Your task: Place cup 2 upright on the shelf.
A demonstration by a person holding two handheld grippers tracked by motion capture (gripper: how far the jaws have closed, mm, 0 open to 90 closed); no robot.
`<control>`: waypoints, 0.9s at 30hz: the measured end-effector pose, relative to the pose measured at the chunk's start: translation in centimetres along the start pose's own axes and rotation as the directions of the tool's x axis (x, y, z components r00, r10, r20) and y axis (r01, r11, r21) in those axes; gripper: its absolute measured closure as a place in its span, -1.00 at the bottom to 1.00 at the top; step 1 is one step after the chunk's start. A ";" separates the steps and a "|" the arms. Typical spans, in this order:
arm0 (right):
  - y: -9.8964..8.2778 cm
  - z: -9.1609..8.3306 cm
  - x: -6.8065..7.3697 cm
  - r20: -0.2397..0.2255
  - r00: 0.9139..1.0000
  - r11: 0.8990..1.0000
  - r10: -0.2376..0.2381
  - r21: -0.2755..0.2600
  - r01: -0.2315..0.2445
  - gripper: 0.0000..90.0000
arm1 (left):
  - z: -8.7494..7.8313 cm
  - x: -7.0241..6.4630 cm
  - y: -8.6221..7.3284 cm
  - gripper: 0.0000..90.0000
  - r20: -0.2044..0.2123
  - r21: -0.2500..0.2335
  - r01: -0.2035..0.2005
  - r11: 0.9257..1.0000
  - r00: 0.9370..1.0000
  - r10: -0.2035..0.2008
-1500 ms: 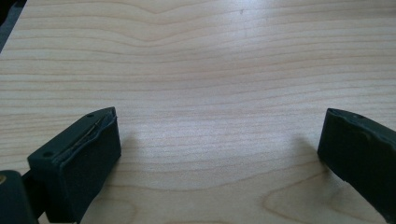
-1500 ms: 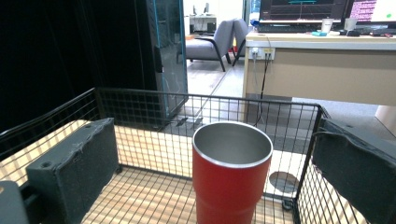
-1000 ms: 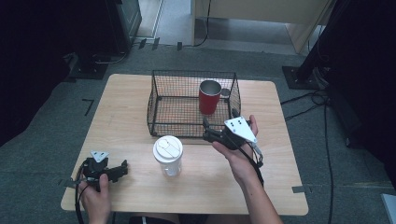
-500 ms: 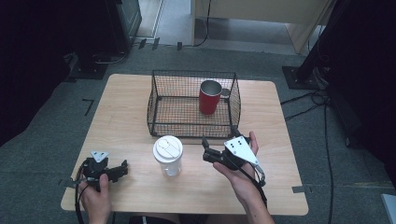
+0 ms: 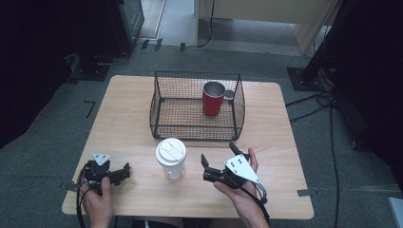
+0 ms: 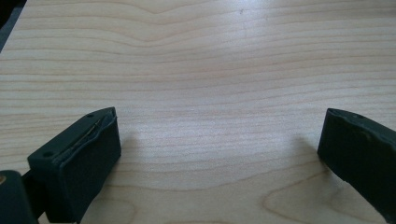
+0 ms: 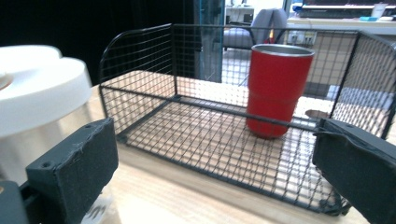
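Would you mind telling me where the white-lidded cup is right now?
In the high view, the white-lidded cup stands upright on the table, just in front of the wire basket, with the open right gripper close beside it on its right.

No text, label or number is readable anywhere.

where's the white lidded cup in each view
High view: the white-lidded cup stands on the table in front of the wire basket, left of the right hand-held gripper.
Left gripper view: only bare wood lies between the jaws, no cup here.
Right gripper view: cup at the left edge, behind the left jaw.
Shared landmark: the wire basket with the red tumbler in it.
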State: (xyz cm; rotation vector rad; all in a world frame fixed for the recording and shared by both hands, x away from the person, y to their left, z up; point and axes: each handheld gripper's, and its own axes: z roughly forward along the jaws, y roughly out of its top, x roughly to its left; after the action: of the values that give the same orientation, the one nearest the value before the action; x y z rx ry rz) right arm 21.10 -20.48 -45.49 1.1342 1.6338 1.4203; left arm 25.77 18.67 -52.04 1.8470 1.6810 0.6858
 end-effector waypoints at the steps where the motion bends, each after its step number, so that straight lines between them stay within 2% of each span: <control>1: -0.2 -0.1 0.2 -0.004 1.000 1.000 0.000 0.003 0.000 -1.00 | 0.0 0.0 0.0 -1.00 0.001 0.000 -0.001 1.000 1.000 0.001; 16: -2.1 -0.5 2.7 -0.071 0.997 0.999 0.009 0.033 -0.007 -1.00 | 0.0 0.0 0.0 -1.00 0.001 -0.001 -0.002 1.000 1.000 0.002; 21: -2.4 -0.7 3.4 -0.125 0.992 0.999 -0.012 0.028 0.016 -1.00 | 0.0 0.0 0.0 -1.00 0.002 0.001 -0.004 1.000 1.000 0.004; 27: -2.5 -0.5 4.4 -0.168 0.986 1.000 -0.003 0.028 0.008 -1.00 | 0.0 0.0 0.0 -1.00 0.002 0.001 -0.004 1.000 1.000 0.004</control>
State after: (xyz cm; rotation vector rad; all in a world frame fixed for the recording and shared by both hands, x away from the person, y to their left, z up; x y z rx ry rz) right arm 18.47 -16.68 -47.68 1.0490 1.7771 1.5282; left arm 25.78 18.67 -52.03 1.8513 1.6770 0.6844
